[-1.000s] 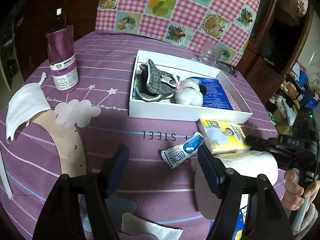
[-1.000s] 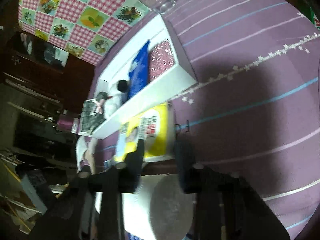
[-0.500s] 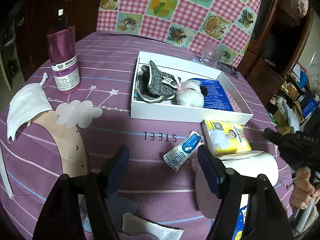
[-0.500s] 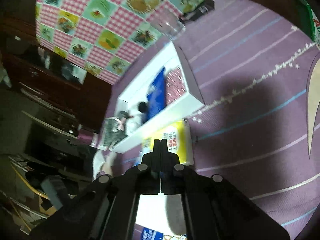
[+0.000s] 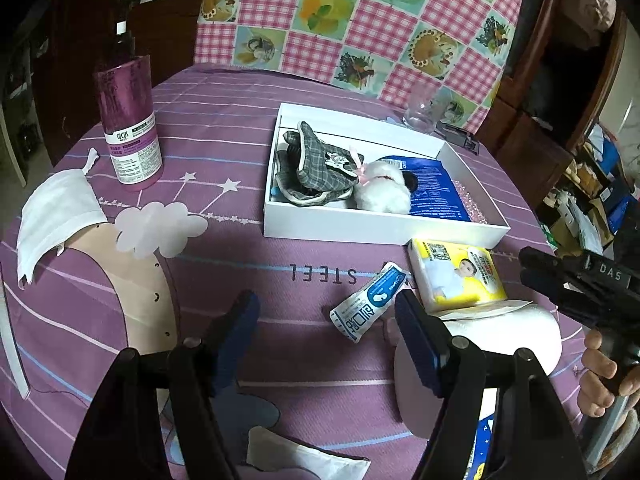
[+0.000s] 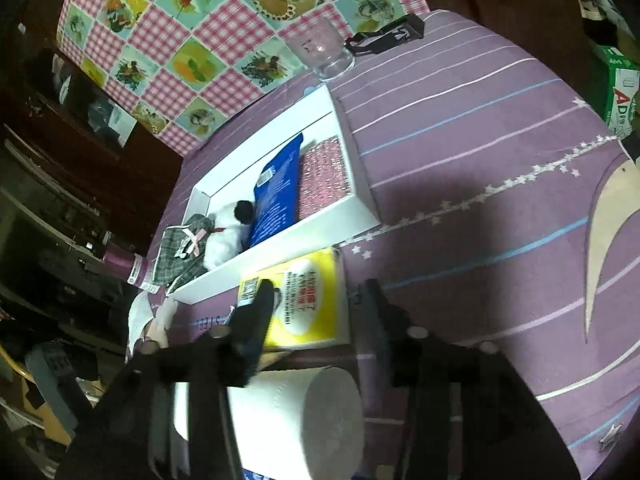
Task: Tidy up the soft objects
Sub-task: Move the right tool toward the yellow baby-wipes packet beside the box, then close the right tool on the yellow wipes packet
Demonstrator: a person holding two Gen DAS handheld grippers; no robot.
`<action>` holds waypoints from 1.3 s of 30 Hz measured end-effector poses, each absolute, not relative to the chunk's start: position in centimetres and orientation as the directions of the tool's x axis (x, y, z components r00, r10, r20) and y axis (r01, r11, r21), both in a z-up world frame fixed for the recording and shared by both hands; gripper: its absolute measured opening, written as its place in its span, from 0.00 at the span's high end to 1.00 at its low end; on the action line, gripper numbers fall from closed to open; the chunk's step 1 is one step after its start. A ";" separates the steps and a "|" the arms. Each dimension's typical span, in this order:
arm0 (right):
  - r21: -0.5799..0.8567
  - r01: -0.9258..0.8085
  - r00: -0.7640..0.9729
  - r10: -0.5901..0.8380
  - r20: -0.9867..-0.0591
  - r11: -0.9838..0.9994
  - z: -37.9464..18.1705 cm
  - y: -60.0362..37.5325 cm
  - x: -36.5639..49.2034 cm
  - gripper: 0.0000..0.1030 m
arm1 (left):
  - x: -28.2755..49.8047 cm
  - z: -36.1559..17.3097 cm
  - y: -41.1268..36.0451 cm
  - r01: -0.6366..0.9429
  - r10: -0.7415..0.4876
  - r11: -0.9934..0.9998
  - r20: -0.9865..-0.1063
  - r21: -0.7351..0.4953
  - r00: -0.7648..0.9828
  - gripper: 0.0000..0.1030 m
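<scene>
"STEEL" on the purple tablecloth (image 5: 320, 184) — both grippers, left (image 5: 326, 316) and right (image 6: 316, 300), jaws released, right's just opening.

Ahead of my left gripper: white shallow cardboard box (image 5: 376, 227) holding grey checked fabric pouch (image 5: 320, 168), white-and-black plush toy (image 5: 386, 190), blue printed packet (image 5: 434, 192). Just right: yellow-and-white tissue pack (image 5: 456, 276). Far left: metallic magenta pump bottle (image 5: 130, 120). Purple striped tablecloth (image 5: 224, 120) underneath; pink checked cloth (image 5: 360, 20) beyond.
</scene>
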State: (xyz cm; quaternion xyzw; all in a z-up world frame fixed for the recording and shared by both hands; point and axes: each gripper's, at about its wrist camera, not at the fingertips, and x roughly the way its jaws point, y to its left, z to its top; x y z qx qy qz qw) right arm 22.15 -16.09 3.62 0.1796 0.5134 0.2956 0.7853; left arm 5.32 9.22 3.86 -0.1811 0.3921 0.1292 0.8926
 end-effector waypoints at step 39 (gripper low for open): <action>0.266 -0.401 0.262 0.388 -0.884 0.877 3.1 -9.8 22.3 0.80 | 5.1 4.3 9.9 -0.361 0.067 0.898 -0.730 -0.253 0.680 0.31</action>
